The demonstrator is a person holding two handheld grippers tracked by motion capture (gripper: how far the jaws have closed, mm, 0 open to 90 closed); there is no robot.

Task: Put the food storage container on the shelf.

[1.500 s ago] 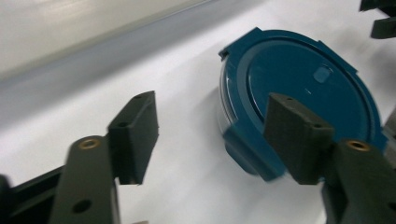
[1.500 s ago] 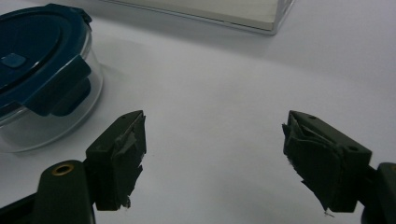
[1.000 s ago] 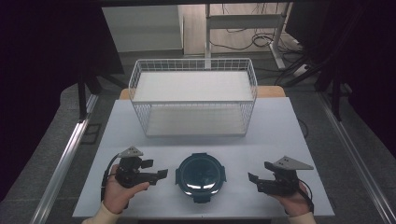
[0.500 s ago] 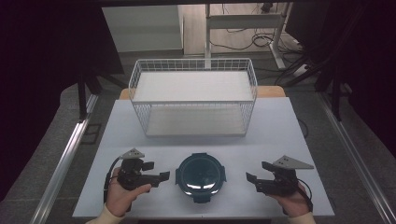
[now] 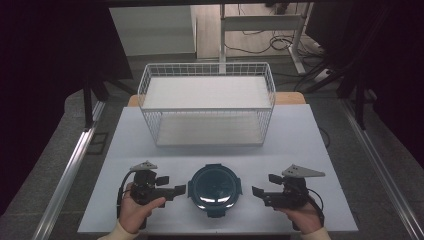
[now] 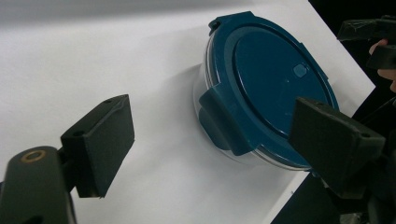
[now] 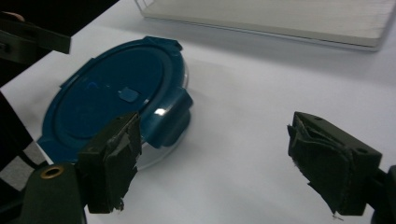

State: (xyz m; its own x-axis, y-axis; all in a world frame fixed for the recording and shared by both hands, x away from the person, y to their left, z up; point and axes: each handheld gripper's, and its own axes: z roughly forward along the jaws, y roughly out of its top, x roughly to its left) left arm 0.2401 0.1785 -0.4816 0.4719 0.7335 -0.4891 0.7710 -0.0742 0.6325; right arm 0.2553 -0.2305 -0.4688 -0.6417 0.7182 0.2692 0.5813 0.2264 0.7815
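The round clear plastic container with a dark blue clip-on lid (image 5: pixel 214 188) sits between the left gripper (image 5: pixel 176 191) and right gripper (image 5: pixel 261 192), both released with jaws just widening and nothing between them, presumably to flank its side latches.

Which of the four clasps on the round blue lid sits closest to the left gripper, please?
The clasp on the lid's left edge: it faces the left gripper, whose open jaws point at it.
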